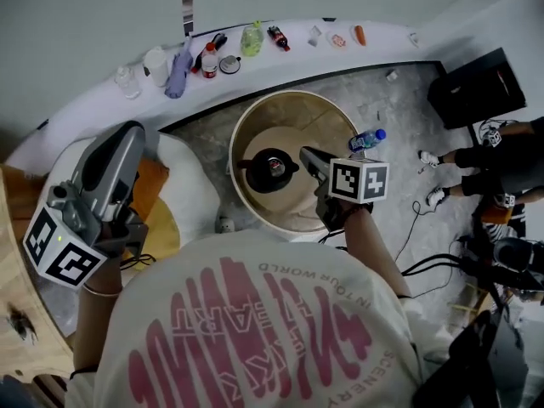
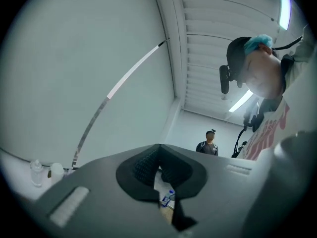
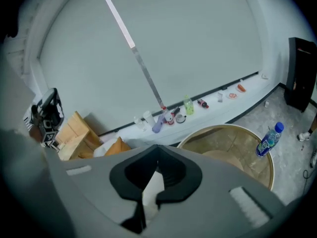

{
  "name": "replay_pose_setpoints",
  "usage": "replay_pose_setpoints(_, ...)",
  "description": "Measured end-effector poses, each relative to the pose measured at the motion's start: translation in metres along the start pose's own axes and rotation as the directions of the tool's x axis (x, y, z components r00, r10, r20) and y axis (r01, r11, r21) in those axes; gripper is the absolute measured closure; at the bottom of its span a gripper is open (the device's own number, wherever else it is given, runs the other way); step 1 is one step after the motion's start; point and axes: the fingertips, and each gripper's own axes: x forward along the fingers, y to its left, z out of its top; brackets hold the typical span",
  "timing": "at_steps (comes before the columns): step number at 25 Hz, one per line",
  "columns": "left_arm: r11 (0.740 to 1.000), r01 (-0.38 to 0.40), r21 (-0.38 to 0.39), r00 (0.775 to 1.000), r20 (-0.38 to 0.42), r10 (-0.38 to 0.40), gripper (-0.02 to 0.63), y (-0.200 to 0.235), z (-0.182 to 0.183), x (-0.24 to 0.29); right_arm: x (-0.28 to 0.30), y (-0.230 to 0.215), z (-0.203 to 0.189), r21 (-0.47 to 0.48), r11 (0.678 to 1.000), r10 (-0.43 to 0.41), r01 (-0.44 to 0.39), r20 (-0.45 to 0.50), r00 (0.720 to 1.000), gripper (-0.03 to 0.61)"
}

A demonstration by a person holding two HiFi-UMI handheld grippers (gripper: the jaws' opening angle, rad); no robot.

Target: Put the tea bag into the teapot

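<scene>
A black teapot (image 1: 270, 170) stands on the round wooden table (image 1: 255, 126) in the head view. My right gripper (image 1: 304, 155) hovers just to its right, with the jaws pointing at the pot. In the right gripper view those jaws (image 3: 158, 160) are shut, and a white scrap that looks like the tea bag (image 3: 151, 191) is pinched between them. The head view does not show the tea bag. My left gripper (image 1: 129, 136) is held up at the left, away from the table. Its jaws (image 2: 158, 148) are shut with nothing in them.
A curved white ledge (image 1: 280, 62) behind the table carries several bottles and cups. A water bottle (image 1: 367, 139) lies on the floor by the table's right edge. There is a black box (image 1: 476, 87), a seated person's feet (image 1: 435, 195) and cables at the right, with wooden furniture (image 1: 17, 313) and a white cushion (image 1: 194, 189) at the left.
</scene>
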Motion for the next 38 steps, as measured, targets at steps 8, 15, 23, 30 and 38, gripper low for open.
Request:
replay_pose_setpoints(8, 0.984, 0.175, -0.014, 0.983, -0.051, -0.175, 0.604, -0.033, -0.018, 0.052, -0.104, 0.058, 0.06, -0.107, 0.96, 0.28, -0.26, 0.452, 0.847, 0.574)
replay_pose_setpoints(15, 0.971, 0.237, -0.042, 0.966, -0.099, -0.24, 0.604, -0.081, -0.04, 0.075, -0.196, 0.068, 0.067, -0.136, 0.907, 0.386, -0.398, 0.648, 0.656, 0.572)
replay_pose_setpoints(23, 0.976, 0.21, -0.06, 0.97, -0.109, -0.216, 0.604, -0.136, -0.063, 0.064, -0.253, 0.063, 0.024, -0.179, 0.892, 0.421, -0.415, 0.662, 0.62, 0.574)
replay_pose_setpoints(30, 0.978, 0.206, -0.017, 0.973, -0.107, -0.207, 0.604, -0.181, -0.068, 0.042, -0.291, 0.057, 0.002, -0.179, 0.881, 0.428, -0.438, 0.695, 0.578, 0.574)
replay_pose_setpoints(38, 0.986, 0.17, -0.006, 0.981, -0.09, -0.169, 0.604, -0.202, -0.076, 0.006, -0.305, 0.068, -0.025, -0.202, 0.873, 0.45, -0.443, 0.685, 0.573, 0.574)
